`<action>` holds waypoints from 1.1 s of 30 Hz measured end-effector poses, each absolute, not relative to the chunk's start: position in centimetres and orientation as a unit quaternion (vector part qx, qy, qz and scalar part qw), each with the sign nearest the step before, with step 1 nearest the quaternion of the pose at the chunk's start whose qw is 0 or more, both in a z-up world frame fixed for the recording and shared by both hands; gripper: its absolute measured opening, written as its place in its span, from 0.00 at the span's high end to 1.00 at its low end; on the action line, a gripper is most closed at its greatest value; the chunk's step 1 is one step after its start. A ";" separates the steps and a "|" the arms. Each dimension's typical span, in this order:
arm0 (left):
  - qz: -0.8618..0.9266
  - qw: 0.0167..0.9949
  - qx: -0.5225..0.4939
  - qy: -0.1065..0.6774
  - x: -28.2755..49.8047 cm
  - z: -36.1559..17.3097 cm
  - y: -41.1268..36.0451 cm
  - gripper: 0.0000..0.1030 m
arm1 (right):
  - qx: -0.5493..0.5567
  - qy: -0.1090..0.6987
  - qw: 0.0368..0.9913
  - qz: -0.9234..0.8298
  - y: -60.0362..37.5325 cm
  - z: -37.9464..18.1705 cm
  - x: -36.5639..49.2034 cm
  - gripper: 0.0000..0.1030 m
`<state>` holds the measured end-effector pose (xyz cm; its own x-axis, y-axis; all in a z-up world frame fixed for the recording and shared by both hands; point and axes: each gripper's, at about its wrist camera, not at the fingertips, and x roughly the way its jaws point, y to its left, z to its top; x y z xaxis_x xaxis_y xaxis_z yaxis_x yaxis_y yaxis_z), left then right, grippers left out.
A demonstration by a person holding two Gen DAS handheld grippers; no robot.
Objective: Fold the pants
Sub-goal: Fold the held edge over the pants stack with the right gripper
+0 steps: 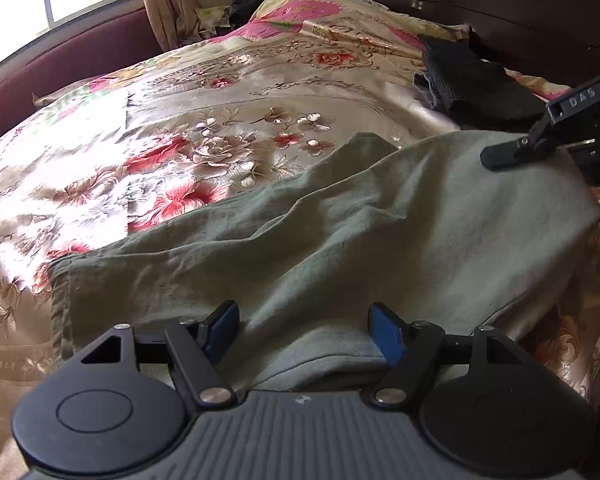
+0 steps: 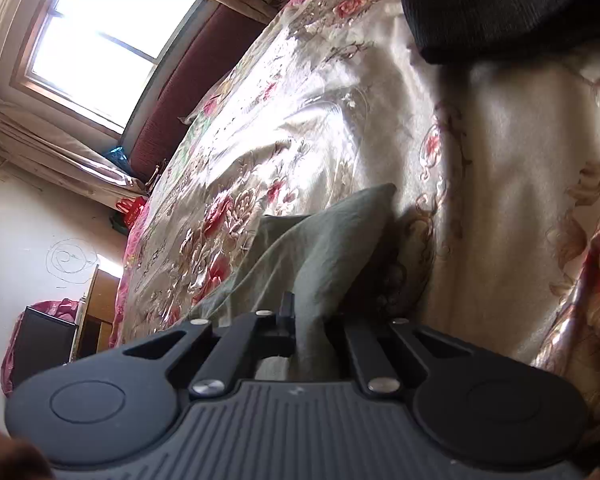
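Floral bedspread (image 1: 220, 92) | pants (image 1: 340, 232) long axis runs left-right | right claw (image 2: 300, 320) clamped on far-right edge | left claw (image 1: 304, 332) apart, over near edge.

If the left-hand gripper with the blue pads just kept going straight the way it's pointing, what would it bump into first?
Most likely the olive-green cloth pants spread on the flowered satin bedspread. The left gripper has its jaws open and points downward over that fabric, so its blue pads would probably meet the pants first; depth is hard to judge.
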<state>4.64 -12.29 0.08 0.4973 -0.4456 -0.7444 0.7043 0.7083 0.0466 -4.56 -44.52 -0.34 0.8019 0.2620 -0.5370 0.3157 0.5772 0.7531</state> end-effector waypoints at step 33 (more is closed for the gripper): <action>-0.296 0.889 0.051 0.346 2.6 1.1 1.3 0.17 | 0.241 0.387 0.890 0.027 -19.3 6.6 8.8 0.94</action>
<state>2.57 1.34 1.08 0.5856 -0.4908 -0.6451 0.5609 0.8199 -0.1146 8.80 -19.26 6.59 0.6995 0.2349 -0.6749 0.1377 0.8824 0.4499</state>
